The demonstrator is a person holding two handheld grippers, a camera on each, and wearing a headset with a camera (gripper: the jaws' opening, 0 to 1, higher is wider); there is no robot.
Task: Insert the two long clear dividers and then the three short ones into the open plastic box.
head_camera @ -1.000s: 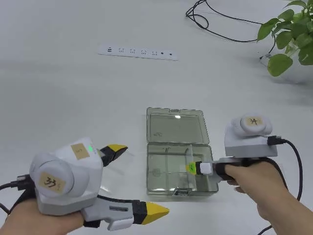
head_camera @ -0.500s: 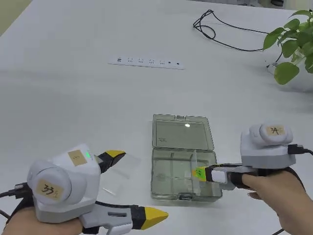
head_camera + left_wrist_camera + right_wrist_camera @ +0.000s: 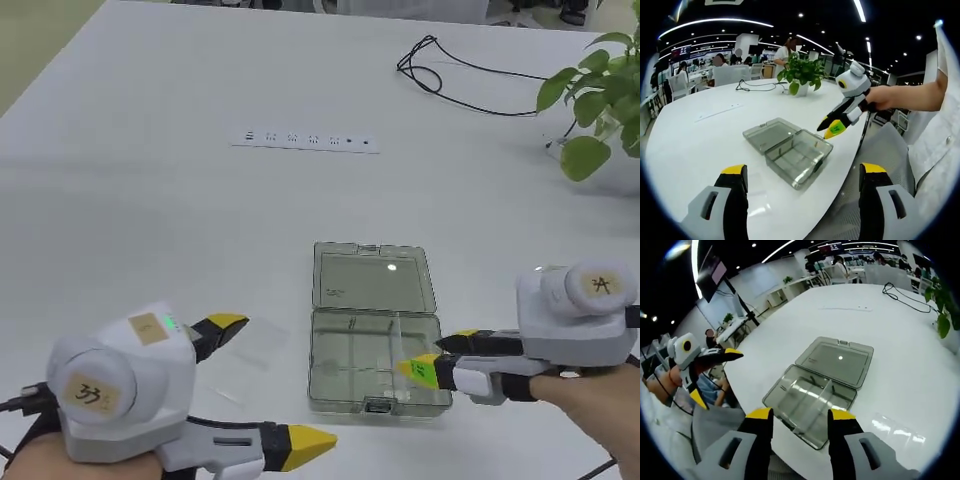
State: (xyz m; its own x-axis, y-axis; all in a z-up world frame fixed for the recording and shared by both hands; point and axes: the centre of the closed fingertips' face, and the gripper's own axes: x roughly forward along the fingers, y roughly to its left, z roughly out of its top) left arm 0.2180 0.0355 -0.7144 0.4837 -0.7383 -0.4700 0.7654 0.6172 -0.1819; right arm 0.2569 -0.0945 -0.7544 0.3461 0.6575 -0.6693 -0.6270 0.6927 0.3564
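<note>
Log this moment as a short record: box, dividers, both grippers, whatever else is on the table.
box: plastic box, base on the white table
lid state: lid open, lying flat behind the base
in box: upright divider standing in the base; total count unclear
not yet in: loose dividers, clear, flat on the table beside the box
left: left gripper open, empty, left of the box
right: right gripper open, empty, tips over the base's right side
other: power strip, black cable, potted plant

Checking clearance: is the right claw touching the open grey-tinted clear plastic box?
Apart. Left gripper view: right claw hangs above the grey-tinted clear plastic box, white table showing between claw and rim.
</note>
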